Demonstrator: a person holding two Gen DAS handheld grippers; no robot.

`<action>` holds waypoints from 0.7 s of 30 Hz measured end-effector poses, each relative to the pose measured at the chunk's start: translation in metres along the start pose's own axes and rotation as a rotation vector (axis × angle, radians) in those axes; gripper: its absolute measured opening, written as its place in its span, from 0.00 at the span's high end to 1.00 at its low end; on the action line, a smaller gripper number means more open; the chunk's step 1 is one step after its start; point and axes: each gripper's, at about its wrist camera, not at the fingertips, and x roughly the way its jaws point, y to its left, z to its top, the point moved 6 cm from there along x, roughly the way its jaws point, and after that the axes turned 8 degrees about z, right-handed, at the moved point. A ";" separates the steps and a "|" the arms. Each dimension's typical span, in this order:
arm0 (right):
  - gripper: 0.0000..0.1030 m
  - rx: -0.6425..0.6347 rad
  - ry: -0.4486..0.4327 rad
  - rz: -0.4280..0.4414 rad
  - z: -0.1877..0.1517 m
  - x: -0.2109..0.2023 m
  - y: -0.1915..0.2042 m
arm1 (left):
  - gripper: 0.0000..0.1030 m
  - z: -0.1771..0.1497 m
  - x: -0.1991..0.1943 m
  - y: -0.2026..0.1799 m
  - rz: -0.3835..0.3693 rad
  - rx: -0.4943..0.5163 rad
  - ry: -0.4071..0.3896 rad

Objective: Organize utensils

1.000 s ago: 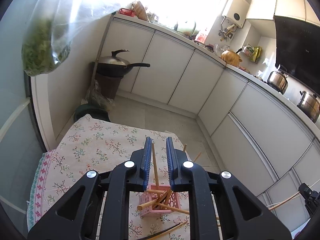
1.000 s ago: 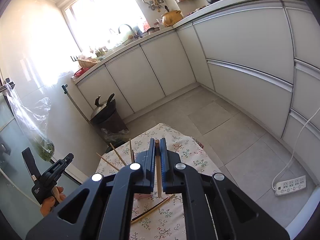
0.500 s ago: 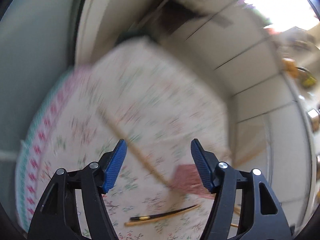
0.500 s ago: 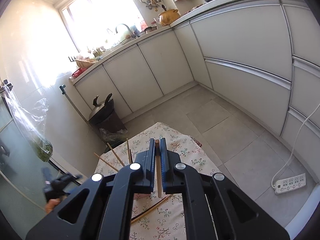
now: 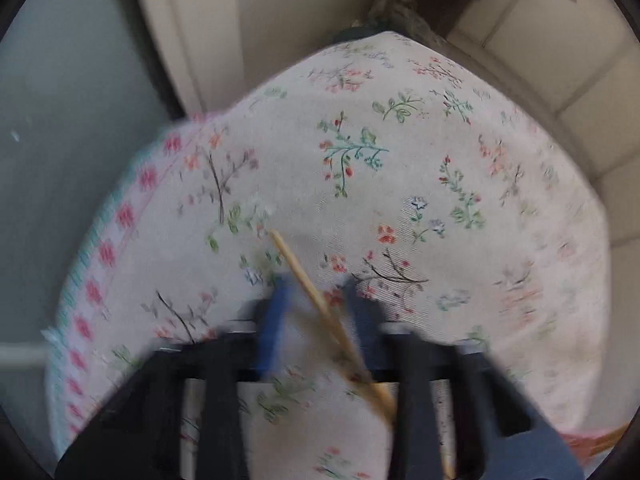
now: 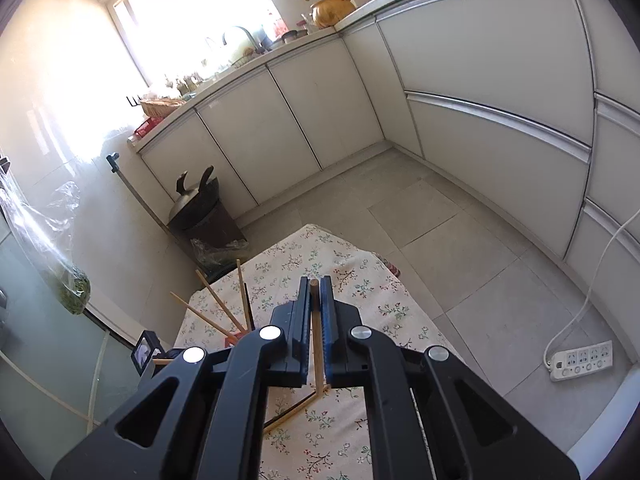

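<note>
In the left wrist view my left gripper points steeply down at the floral tablecloth. Its jaws are closing, and a wooden chopstick lying on the cloth runs slantwise between the blurred blue pads, which meet it. My right gripper hovers above the table, shut on another wooden chopstick that stands upright between its pads. A small pink holder with several chopsticks leaning out sits at the cloth's left. One more chopstick lies flat on the cloth.
The small table stands on a tiled kitchen floor, with white cabinets along two walls. A dark bin topped with a wok sits behind the table. A power strip lies on the floor at right.
My left gripper let go of the chopstick it held over the holder, opened, swung down toward the cloth, and its jaws have narrowed around a lying chopstick. The right gripper dipped slightly, grip unchanged.
</note>
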 end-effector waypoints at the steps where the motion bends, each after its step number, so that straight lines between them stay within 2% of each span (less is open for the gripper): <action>1: 0.95 0.007 0.003 0.001 0.000 0.000 -0.002 | 0.88 -0.001 -0.001 0.000 0.007 0.024 -0.010; 3: 0.95 0.020 0.003 0.010 0.001 -0.001 -0.004 | 0.95 -0.004 -0.003 0.003 -0.052 0.038 -0.001; 4: 0.95 0.024 -0.001 0.016 0.002 -0.002 -0.004 | 0.95 -0.006 -0.007 0.007 -0.110 0.033 0.009; 7: 0.95 0.023 -0.012 0.031 0.003 -0.008 -0.001 | 0.96 -0.008 -0.033 0.021 -0.217 0.032 -0.016; 12: 0.95 0.021 -0.033 0.054 0.005 -0.020 0.005 | 0.96 -0.014 -0.123 0.041 -0.339 0.085 -0.171; 16: 0.95 0.022 -0.045 0.068 0.005 -0.026 0.011 | 0.96 -0.034 -0.194 0.048 -0.348 0.161 -0.336; 21: 0.95 0.030 -0.035 0.074 0.003 -0.026 0.012 | 0.96 -0.027 -0.252 0.044 -0.345 0.179 -0.493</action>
